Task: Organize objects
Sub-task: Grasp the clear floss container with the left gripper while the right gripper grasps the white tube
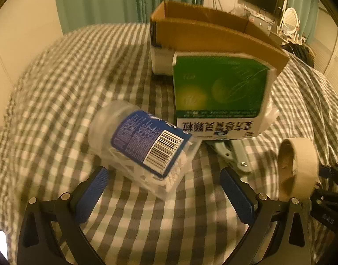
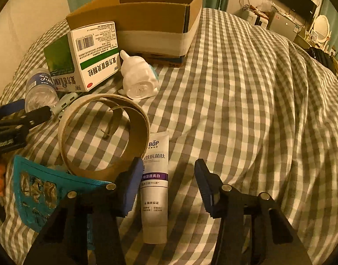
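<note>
the left gripper (image 1: 163,190) is a black plastic frame of curved, ribbed struts ending in two fingers faced with blue, finely textured rubber pads (image 1: 92,195), with round silver screw heads at the pivots. the right gripper (image 2: 168,183) is built the same way, black angular arms with triangular cut-outs, blue pads (image 2: 131,188) and silver screws at each joint.

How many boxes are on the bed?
2. The open cardboard box stands at the back; the green medicine box leans against its front. More could be hidden inside.
</note>
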